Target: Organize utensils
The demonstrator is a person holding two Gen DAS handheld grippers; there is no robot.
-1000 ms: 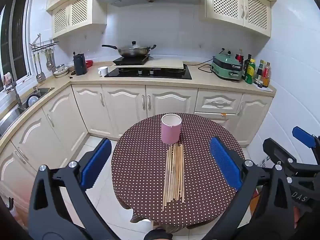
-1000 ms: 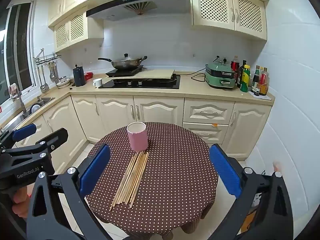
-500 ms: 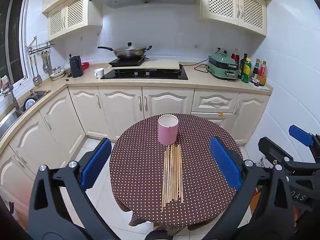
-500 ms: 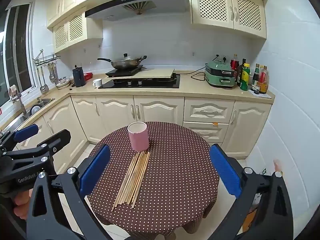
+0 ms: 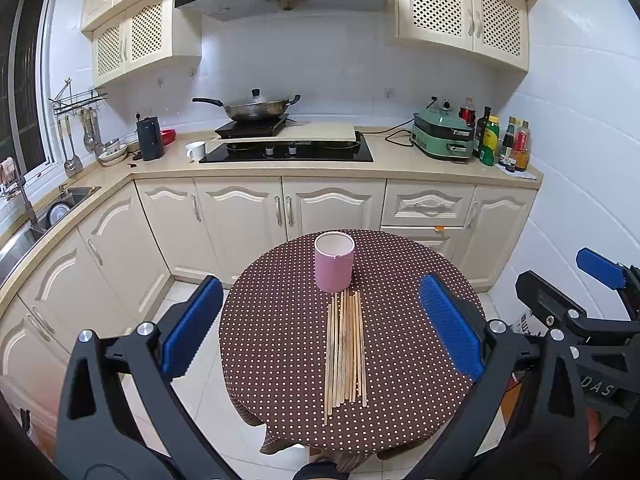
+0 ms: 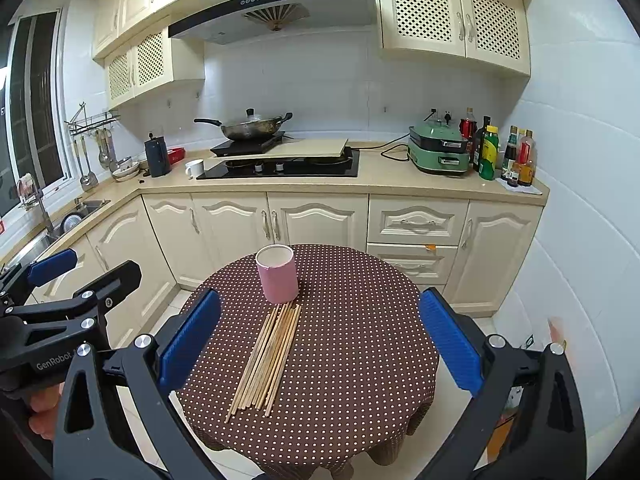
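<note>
Lying flat in a loose bundle, the wooden chopsticks (image 5: 345, 354) are seen near the middle of the round table (image 5: 280, 360), their far ends just beside the base of the pink cup (image 5: 334, 266). The cup is stood upright toward the table's far edge, its mouth open and its inside pale (nothing can be made out in it). A brown cloth with white dots is draped over the table.

The left claw (image 5: 320, 334) is held above the near side of the table, its blue pads (image 5: 192, 330) spread wide with nothing between them, and the chopsticks are framed in the gap. The right claw (image 6: 320, 338) is likewise held wide open and empty, off to the right of the left one, with the bundle seen slanting away toward the cup (image 6: 277, 274). Neither claw is touching the chopsticks (image 6: 266, 362) or the cup.

Behind the table, cream cabinets (image 5: 240, 216) are lined along the wall, and a wok (image 5: 256, 110) is set on the hob. A green cooker (image 5: 442, 138) and bottles (image 5: 500, 142) are ranged at the right of the worktop.
</note>
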